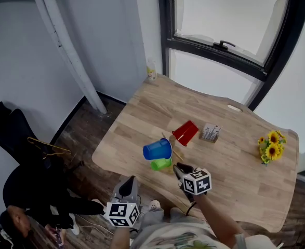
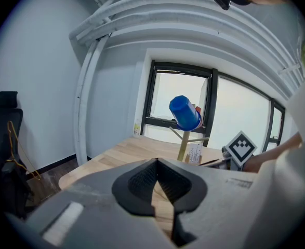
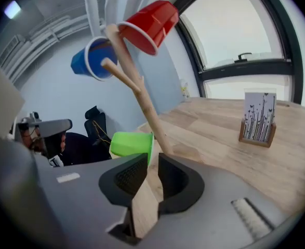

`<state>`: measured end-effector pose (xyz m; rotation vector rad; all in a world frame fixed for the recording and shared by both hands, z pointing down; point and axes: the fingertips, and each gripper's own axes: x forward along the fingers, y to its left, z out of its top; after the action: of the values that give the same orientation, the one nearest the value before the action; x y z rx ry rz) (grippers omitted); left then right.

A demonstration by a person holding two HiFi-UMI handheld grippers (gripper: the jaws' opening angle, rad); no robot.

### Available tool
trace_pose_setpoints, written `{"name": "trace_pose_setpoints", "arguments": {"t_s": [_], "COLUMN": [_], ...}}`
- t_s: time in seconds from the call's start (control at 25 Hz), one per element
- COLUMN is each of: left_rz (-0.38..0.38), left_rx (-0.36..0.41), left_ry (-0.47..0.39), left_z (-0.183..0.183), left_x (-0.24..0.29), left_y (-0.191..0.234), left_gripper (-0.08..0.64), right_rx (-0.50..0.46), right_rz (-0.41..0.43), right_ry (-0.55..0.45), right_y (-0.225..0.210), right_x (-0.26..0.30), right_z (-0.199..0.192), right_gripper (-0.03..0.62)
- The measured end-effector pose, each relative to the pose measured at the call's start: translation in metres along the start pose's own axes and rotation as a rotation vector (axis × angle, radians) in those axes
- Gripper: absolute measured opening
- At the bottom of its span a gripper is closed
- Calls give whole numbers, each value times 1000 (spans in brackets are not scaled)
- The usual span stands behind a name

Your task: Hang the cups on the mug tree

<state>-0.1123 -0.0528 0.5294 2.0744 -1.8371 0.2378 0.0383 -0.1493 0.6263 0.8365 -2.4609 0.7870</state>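
Room: white walls and a dark-framed window [image 1: 230,14] lie behind the work; nothing back there crowds you.
Table: the pale wooden table [image 1: 235,175] carries everything; the mug tree stands in its near-left part, close to your edge.
Mug tree: the mug tree [image 3: 144,100] is a thin wooden trunk with slanted pegs; I judge it light and easy to tip, so don't push it sideways.
Cups: the blue cup [image 3: 90,58] and red cup [image 3: 149,25] hang on upper pegs; the green cup [image 3: 131,143] lies sideways low beside the trunk, apparently on a low peg (the cup hides the peg itself).
Handling: the cups look like thin smooth plastic; probably light, slightly springy and slippery; take one by the rim wall, one pad inside and one outside; a hard squeeze would likely flex it.
Right gripper: your right gripper [image 3: 152,154] has its jaws narrowly apart and presses on nothing; the green rim sits just at the tips.
Left gripper: your left gripper [image 2: 157,161] has its tips together and is empty; it hangs by the table's near edge, pointing at the tree.
Open room: bare wood runs right of the tree toward the card holder [image 1: 211,132] and sunflowers [image 1: 270,145]; draw the right gripper straight back, since the green rim is close and the blue cup overhangs.
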Motion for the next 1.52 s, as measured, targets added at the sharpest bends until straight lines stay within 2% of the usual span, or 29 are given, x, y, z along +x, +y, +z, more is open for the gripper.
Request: {"name": "trace_pose_setpoints", "arguments": {"t_s": [0.12, 0.2, 0.44, 1.08, 1.52], "left_rz": [-28, -50, -132, -374, -466], "left_rx": [5, 11, 30, 116, 152], "left_ry": [1, 3, 3, -12, -19], "left_z": [1, 2, 6, 26, 32], "left_x": [6, 11, 25, 50, 54], "left_y": [-8, -15, -42, -128, -162], "left_gripper": [5, 5, 5, 5, 5], "right_rx": [-106, -173, -291, -278, -268], "right_rz": [-34, -54, -80, -158, -199], "right_ry": [-35, -63, -138, -273, -308], "right_y": [7, 13, 33, 52, 49], "right_x": [-15, -26, -60, -125, -145], "right_z": [7, 12, 24, 49, 56], "right_gripper": [42, 1, 0, -2, -2]}}
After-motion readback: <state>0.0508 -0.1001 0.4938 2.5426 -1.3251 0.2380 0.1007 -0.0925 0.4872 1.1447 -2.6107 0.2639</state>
